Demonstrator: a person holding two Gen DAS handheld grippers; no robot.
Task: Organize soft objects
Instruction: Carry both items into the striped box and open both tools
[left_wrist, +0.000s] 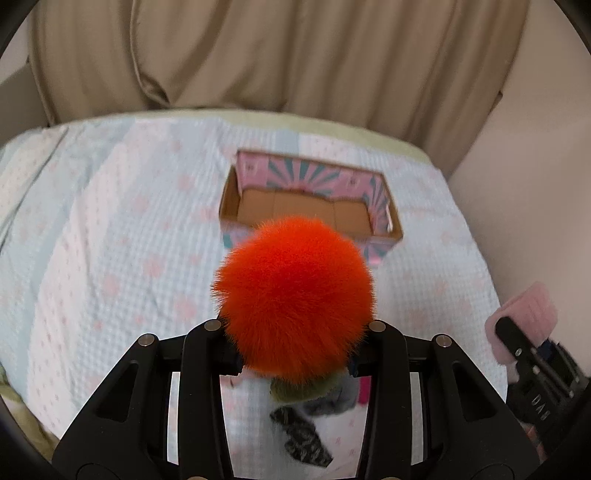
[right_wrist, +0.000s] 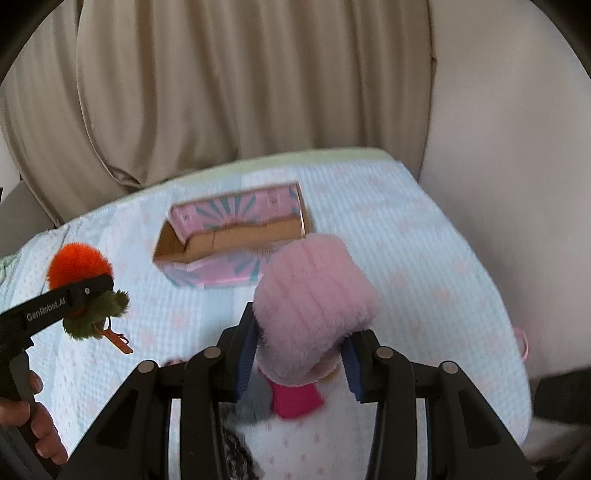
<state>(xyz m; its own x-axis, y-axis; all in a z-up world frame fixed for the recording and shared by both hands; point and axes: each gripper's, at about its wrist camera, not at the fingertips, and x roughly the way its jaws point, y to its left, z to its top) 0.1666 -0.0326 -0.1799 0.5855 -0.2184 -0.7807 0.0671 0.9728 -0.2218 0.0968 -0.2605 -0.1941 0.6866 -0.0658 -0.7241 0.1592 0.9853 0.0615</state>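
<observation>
My left gripper (left_wrist: 293, 363) is shut on an orange pom-pom (left_wrist: 293, 299) with an olive-green fluffy part under it, held above the bed. From the right wrist view that gripper (right_wrist: 79, 291) and pom-pom (right_wrist: 75, 264) show at the left. My right gripper (right_wrist: 299, 363) is shut on a fluffy pink soft item (right_wrist: 314, 302), which also shows at the right edge of the left wrist view (left_wrist: 524, 317). An open pink-and-teal cardboard box (left_wrist: 310, 206), (right_wrist: 229, 236) stands on the bed ahead of both grippers; what shows of its inside is bare.
The bed has a pale blue and pink quilt (left_wrist: 110, 240). Beige curtains (left_wrist: 258, 55) hang behind it. A magenta piece (right_wrist: 295, 400), a grey cloth (left_wrist: 332, 400) and a dark patterned cloth (left_wrist: 301, 439) lie on the quilt below the grippers. The person's hand (right_wrist: 33, 424) shows at lower left.
</observation>
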